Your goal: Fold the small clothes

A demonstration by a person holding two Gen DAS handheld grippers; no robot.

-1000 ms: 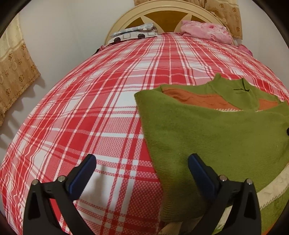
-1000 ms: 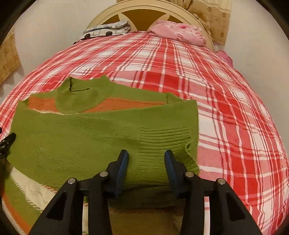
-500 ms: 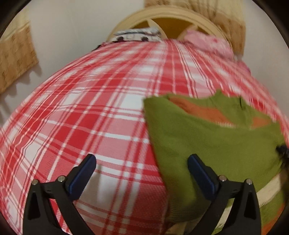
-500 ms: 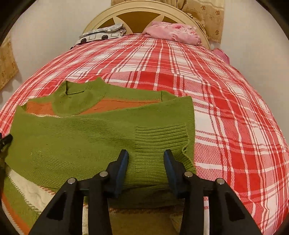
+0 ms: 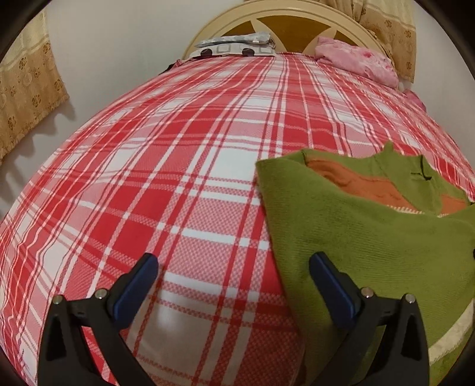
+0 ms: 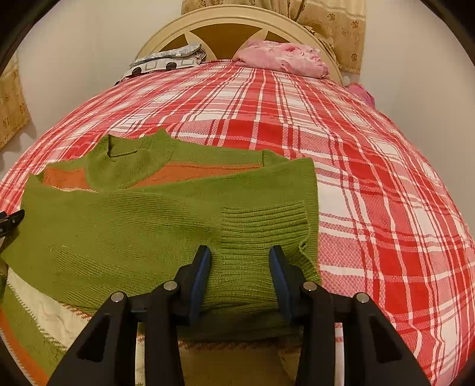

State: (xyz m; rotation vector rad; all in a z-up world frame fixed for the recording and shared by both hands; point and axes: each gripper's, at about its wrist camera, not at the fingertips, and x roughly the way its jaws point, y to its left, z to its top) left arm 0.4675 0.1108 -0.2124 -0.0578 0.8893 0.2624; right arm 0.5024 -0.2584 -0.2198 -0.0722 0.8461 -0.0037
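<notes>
Green knit sweater with orange and cream stripes (image 6: 142,231) lies flat on the bed's red-and-white plaid bedspread (image 5: 184,184), sleeve folded across the chest, ribbed cuff (image 6: 264,234) nearest the right gripper. Right gripper (image 6: 240,277) low and level, pointing toward the headboard, jaws part-way apart and straddling the ribbed cuff; fabric sits between the blue pads (image 6: 200,273) but whether they actually pinch it can't be told. Left gripper (image 5: 234,283) hovers at the sweater's left edge, jaws spread wide, nothing held: left finger over bare plaid, right finger over the green knit. Its tip shows at the far left edge of the right wrist view. Cream wooden headboard (image 6: 225,26), pink bundle of cloth (image 6: 282,58) and grey patterned pillow (image 5: 234,47) at the far end of the bed.
</notes>
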